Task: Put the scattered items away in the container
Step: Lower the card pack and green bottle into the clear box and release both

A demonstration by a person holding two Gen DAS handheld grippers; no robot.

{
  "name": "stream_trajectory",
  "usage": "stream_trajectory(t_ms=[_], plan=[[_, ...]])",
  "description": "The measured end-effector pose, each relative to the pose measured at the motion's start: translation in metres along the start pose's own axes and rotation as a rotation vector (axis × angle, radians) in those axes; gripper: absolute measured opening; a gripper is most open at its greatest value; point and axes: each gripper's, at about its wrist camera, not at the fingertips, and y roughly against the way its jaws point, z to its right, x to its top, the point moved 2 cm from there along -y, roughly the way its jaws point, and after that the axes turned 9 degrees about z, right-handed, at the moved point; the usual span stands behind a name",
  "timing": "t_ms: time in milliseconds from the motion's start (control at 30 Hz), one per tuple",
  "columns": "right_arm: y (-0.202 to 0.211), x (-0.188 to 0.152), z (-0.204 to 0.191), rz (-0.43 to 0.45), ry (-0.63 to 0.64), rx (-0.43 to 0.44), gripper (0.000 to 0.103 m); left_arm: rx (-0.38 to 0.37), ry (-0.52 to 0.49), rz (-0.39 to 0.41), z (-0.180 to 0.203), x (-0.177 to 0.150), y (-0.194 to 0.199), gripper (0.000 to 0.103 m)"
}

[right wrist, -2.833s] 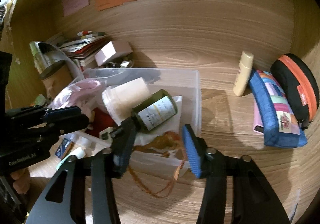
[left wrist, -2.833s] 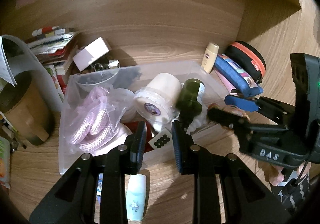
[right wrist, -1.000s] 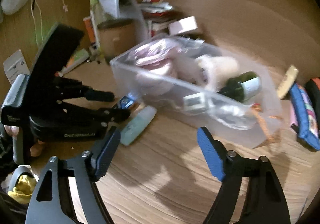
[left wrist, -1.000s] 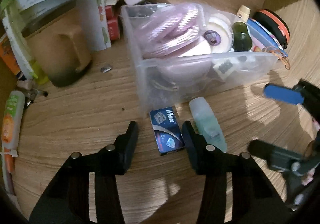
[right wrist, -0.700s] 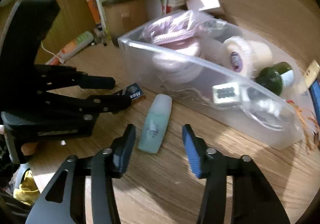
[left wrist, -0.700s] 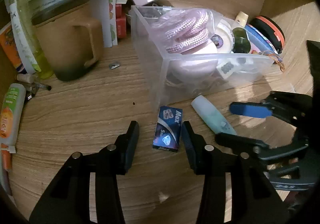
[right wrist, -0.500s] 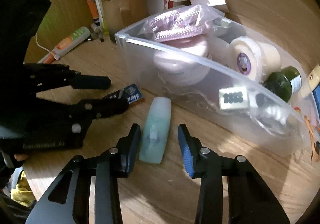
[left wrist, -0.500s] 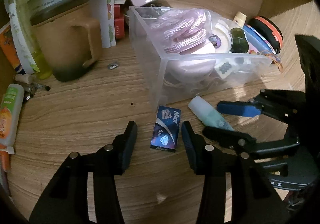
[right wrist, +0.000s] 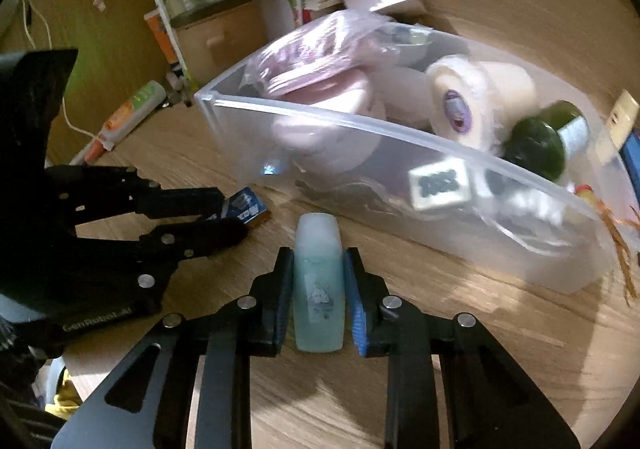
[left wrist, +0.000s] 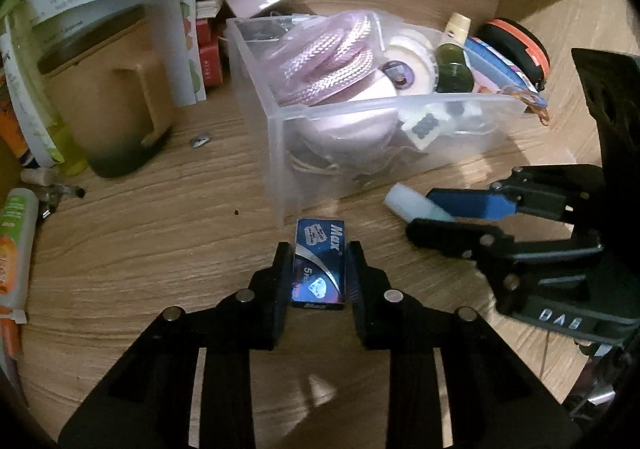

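A clear plastic bin (left wrist: 400, 109) (right wrist: 520, 265) on the wooden desk holds pink pouches, a white roll, a dark green bottle and other bits. In front of it lie a small blue "Max" box (left wrist: 319, 263) (right wrist: 244, 205) and a pale teal bottle (right wrist: 318, 285) (left wrist: 416, 207). My left gripper (left wrist: 318, 269) (right wrist: 224, 213) is shut on the blue box, which rests on the desk. My right gripper (right wrist: 318, 289) (left wrist: 452, 217) is shut on the teal bottle, which also lies on the desk.
A tan mug (left wrist: 108, 109), a white paper holder and stacked packets stand left of the bin. Tubes (left wrist: 14, 249) lie at the far left. A small cream bottle (left wrist: 458, 25), a blue pencil case and a black-orange pouch (left wrist: 516, 45) sit right of the bin.
Both grippers came down from over the bin to the desk in front of it. The left closed on the blue box, and the right closed on the teal bottle.
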Motion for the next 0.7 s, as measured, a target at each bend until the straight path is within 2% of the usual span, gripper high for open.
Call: stream_trajectory(t_ms=[233, 400, 700], plan=[[0.032, 0.002, 0.007, 0.071, -0.003, -0.016, 0.023, -0.033, -0.005, 0.038, 0.019, 0.003, 0.015, 0.026], [0.051, 0.004, 0.019, 0.127, -0.031, -0.033, 0.023, -0.016, -0.030, 0.099, 0.042, 0.015, 0.029, 0.026], [0.084, 0.010, 0.047, 0.231, -0.094, -0.029, 0.023, -0.035, -0.047, 0.175, 0.073, 0.045, 0.042, 0.026]])
